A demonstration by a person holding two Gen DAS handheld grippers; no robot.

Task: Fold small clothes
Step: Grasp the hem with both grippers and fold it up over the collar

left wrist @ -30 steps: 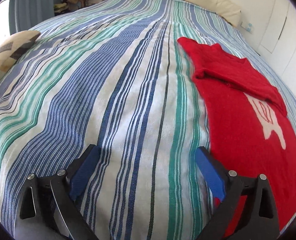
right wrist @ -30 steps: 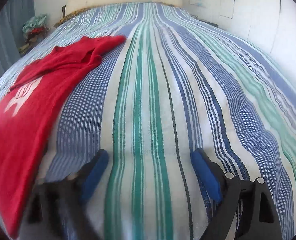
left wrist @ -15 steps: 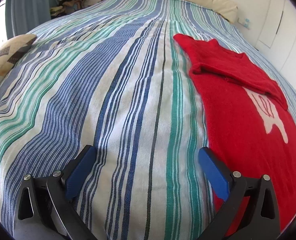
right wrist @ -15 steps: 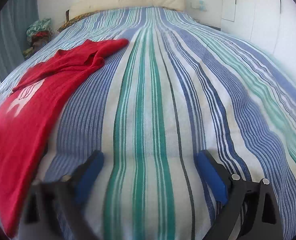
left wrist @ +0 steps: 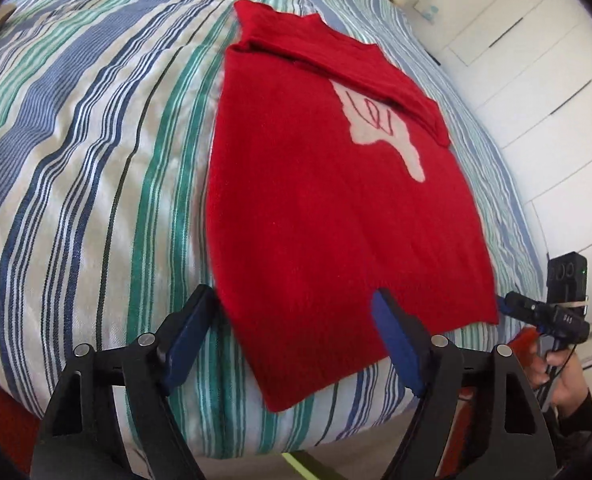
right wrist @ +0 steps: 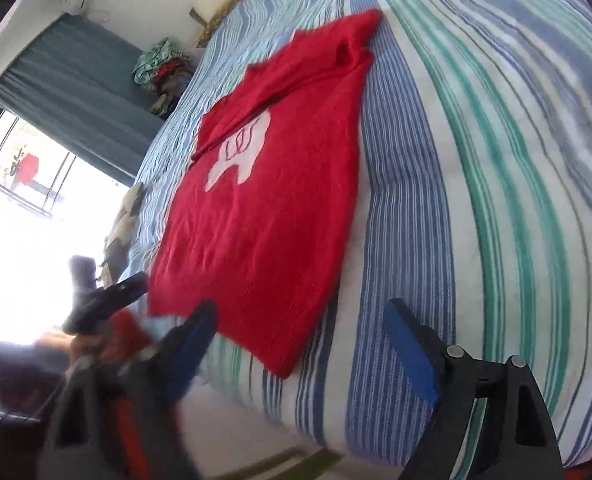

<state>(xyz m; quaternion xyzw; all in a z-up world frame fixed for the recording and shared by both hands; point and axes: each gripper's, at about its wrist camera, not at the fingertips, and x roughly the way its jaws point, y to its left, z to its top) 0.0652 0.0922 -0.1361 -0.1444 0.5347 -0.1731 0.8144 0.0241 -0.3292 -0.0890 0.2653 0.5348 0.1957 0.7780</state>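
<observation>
Red sweater (left wrist: 320, 200) flat near the striped bed's (left wrist: 96, 152) foot edge, sleeves folded across its top, left gripper (left wrist: 292, 336) wide but closing over the hem's left corner, seemingly not touching, right gripper (right wrist: 304, 340) likewise narrowing, nothing gripped, over the right corner.

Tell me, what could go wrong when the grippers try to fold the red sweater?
The red sweater lies right at the edge of the bed, so a tug might slide it off. A sleeve is already folded across the top and could flop loose. The left gripper and right gripper, closing now on nothing, might pinch the striped cover too.
</observation>
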